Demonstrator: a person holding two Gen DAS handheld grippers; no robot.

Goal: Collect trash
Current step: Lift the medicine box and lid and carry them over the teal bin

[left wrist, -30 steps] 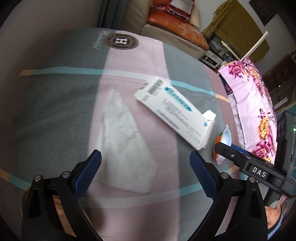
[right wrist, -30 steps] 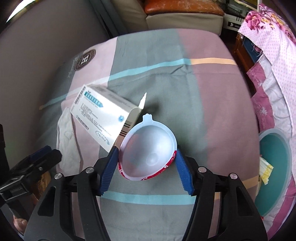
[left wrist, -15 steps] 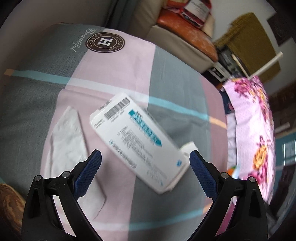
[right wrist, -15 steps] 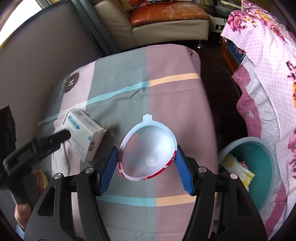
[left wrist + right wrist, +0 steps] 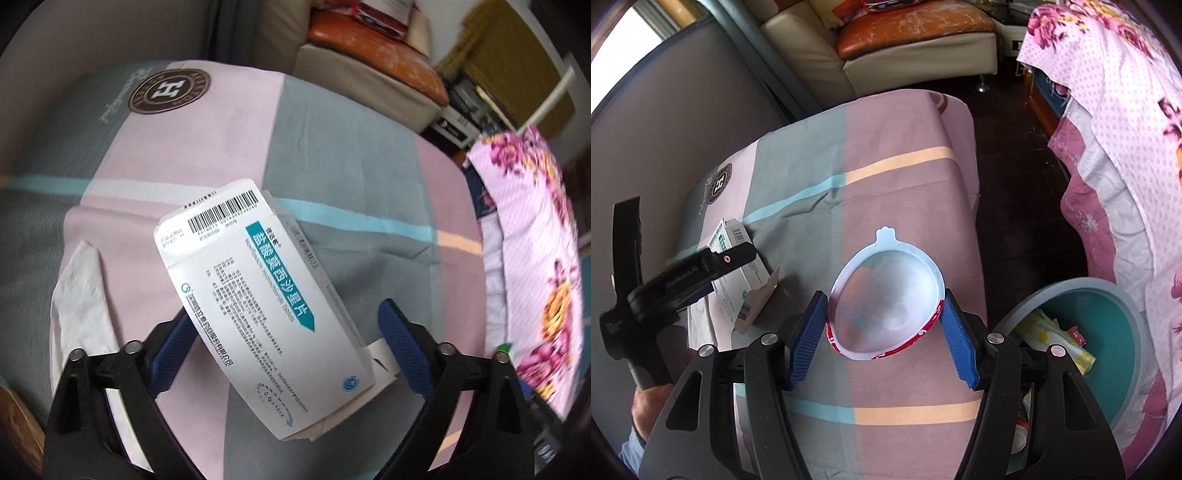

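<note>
Nearby, the teal bin [image 5: 1115,354] holds yellow wrappers [image 5: 1056,339].

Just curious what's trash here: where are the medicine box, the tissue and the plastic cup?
medicine box [image 5: 258,314], left wrist view, printed top face.
tissue [image 5: 83,310], left wrist view, middle.
plastic cup [image 5: 890,302], right wrist view, inside wall.

Table [image 5: 332,155] under a pink and grey block-patterned cloth [image 5: 886,184] with teal and orange stripes, round brown emblem [image 5: 170,90] near its far left corner, white medicine box [image 5: 266,306] lying flat toward the left edge, crumpled white tissue [image 5: 83,295] just beside it at that edge
</note>
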